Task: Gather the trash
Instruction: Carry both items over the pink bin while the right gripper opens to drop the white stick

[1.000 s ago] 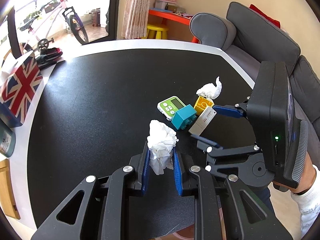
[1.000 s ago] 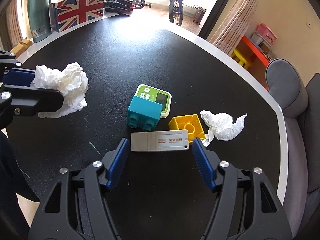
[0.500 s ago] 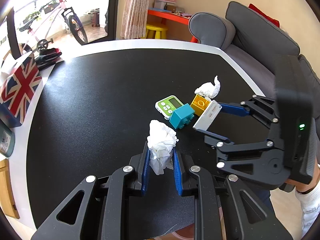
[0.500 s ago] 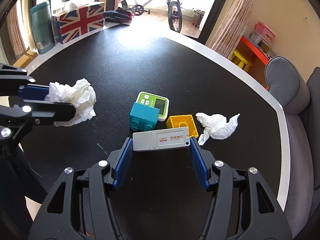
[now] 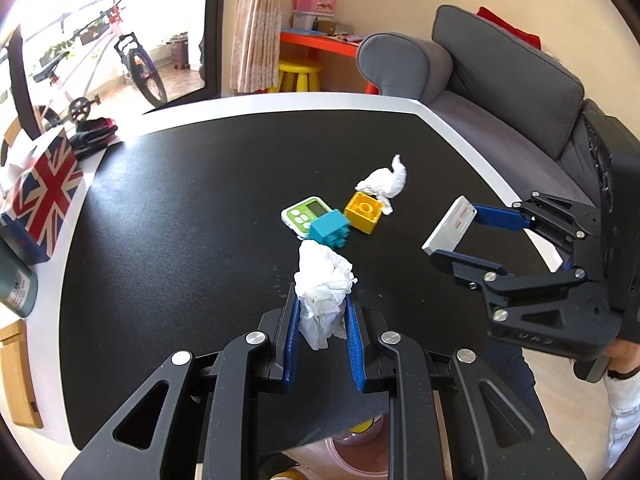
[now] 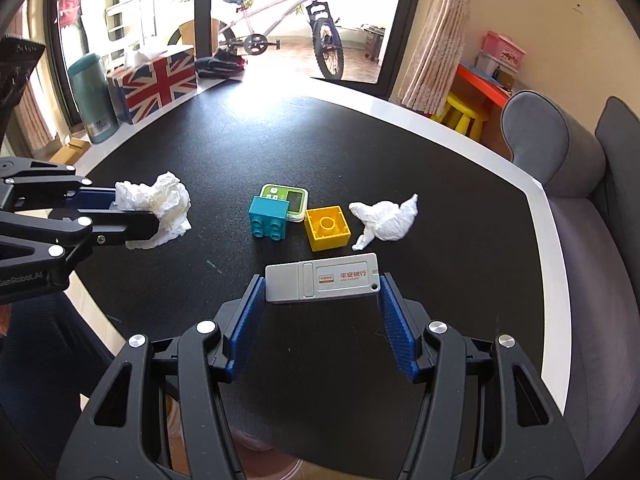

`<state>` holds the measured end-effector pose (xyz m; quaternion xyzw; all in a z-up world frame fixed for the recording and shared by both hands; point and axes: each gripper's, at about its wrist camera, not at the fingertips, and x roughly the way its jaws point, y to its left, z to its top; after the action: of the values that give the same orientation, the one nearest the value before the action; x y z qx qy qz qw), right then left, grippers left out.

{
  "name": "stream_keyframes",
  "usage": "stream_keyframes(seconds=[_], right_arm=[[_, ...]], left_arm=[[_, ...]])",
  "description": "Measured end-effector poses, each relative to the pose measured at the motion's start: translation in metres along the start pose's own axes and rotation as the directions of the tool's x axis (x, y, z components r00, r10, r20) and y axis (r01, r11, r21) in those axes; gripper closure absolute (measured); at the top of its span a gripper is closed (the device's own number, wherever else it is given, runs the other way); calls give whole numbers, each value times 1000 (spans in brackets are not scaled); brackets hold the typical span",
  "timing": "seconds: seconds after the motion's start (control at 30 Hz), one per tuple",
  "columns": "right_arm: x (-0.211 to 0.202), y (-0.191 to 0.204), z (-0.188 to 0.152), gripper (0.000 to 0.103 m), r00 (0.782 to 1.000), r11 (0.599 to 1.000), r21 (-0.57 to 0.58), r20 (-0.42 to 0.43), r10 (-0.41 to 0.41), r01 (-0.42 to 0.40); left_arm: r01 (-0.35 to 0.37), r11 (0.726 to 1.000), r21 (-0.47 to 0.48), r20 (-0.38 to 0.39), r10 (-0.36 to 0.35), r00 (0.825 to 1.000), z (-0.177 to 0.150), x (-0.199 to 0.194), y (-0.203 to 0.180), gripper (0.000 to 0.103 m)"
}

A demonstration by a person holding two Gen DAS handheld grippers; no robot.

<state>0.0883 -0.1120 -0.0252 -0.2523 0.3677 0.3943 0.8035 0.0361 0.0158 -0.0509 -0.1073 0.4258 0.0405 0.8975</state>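
Since the earlier frame, the grey card case (image 6: 322, 277) is lifted off the tabletop (image 6: 400, 152), clamped endwise in the right gripper (image 6: 321, 308). A light, soft crumpled tissue (image 5: 323, 292) is clamped in the left gripper (image 5: 322, 330); another tissue (image 6: 386, 220) lies right of the yellow brick (image 6: 327, 227), best pinched at its bulk.

One crumpled white tissue (image 5: 324, 292) stands upright between the blue pads of the left hand-held gripper (image 5: 320, 344), above the black bench (image 5: 180, 220). A second tissue (image 6: 386, 220), also crumpled, lies on the bench, touching the yellow block (image 6: 327, 227). A flat grey card case (image 6: 322, 277) is held level in the right hand-held gripper (image 6: 320, 320).
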Motion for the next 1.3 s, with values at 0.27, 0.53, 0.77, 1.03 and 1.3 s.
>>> stream_keyframes(seconds=[0.27,0.53,0.77,1.03,1.3], right_arm=[[-36,-11,-23,46,999,998,47,37,28,-29],[-61,-10,-55,46,997,995,76,50,64,-68],[-75,-4,-88,46,993,988,98,43,114,-118],[-78,8,-121,46,989,983,110,12,146,-146],[-55,19,-157,46,977,971,143,-60,204,-194]], left_arm=[[13,999,41,27,-14,1000,-14,-16,-21,82],[35,997,73,31,-38,999,-35,-28,-40,82],[60,993,97,13,-61,998,-66,-32,-58,82],[105,992,70,-40,-103,994,-98,-21,-69,82],[127,991,40,-89,-123,988,-125,-5,-74,82]])
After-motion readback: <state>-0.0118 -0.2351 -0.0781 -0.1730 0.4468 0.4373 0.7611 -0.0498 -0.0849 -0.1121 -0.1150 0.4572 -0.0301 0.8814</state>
